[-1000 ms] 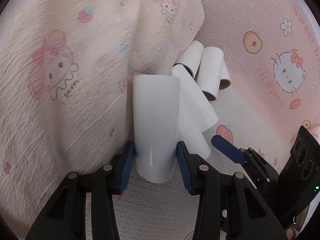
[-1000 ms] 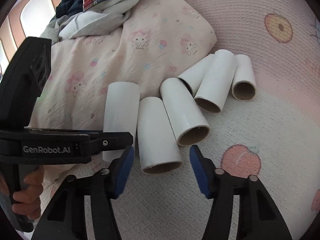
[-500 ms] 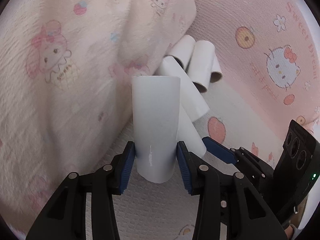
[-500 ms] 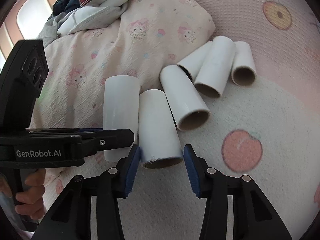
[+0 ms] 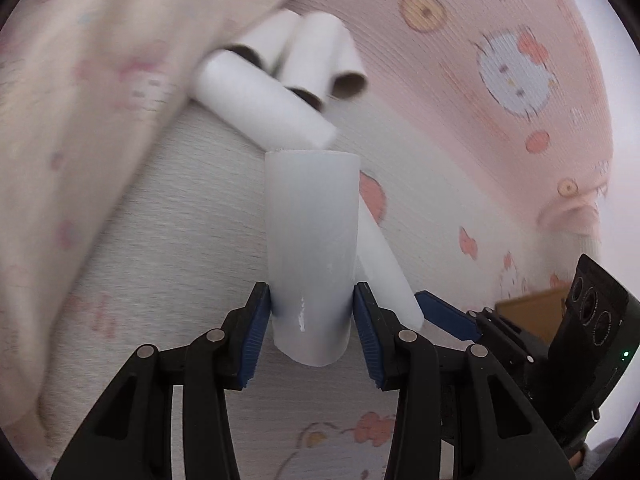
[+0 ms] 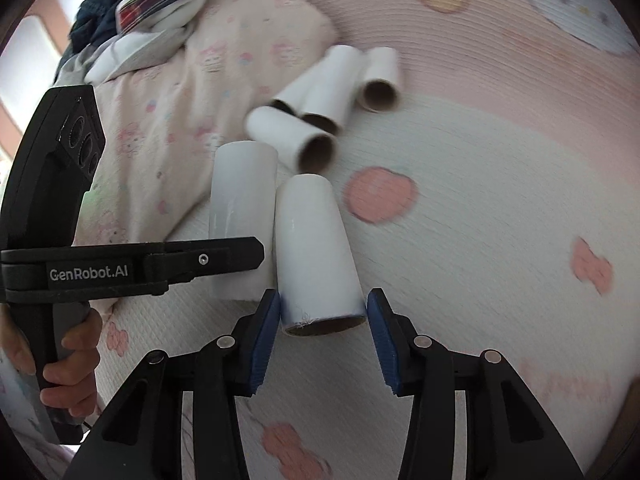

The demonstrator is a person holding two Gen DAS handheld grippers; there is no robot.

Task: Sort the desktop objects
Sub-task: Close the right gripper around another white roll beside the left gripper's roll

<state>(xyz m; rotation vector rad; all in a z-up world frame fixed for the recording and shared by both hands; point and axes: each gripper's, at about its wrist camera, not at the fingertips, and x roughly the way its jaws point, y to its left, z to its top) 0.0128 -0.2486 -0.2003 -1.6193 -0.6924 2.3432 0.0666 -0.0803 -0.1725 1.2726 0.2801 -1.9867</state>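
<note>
Here, in the left wrist view, the left gripper (image 5: 313,312) holds a white cardboard tube (image 5: 312,248) between its blue pads (image 5: 256,332). Both pads press on the tube's sides, so the jaws are clamped on it. The tube points away from the camera, above a pale knitted blanket with pink shapes (image 5: 160,240). A second white tube (image 5: 384,272) leans just to the right of the held one, and a blue finger of the right gripper (image 5: 448,314) touches its lower end. Farther back lie four more white tubes in a bunch (image 5: 288,72), beside a soft cream quilt with little cartoon prints (image 5: 80,100).

In the right wrist view, the right gripper (image 6: 322,320) has the second white tube (image 6: 316,248) between its blue pads (image 6: 264,332). Its jaws have just been closing, and the pads sit against the tube's near end on both sides. The left gripper (image 6: 224,254) reaches in from the left across its own tube (image 6: 242,196). A person's hand (image 6: 74,364) holds the black handle. The bunch of tubes (image 6: 320,108) lies behind on the blanket (image 6: 480,200). A pile of clothes (image 6: 152,12) sits far back on the quilt (image 6: 180,92).
</note>
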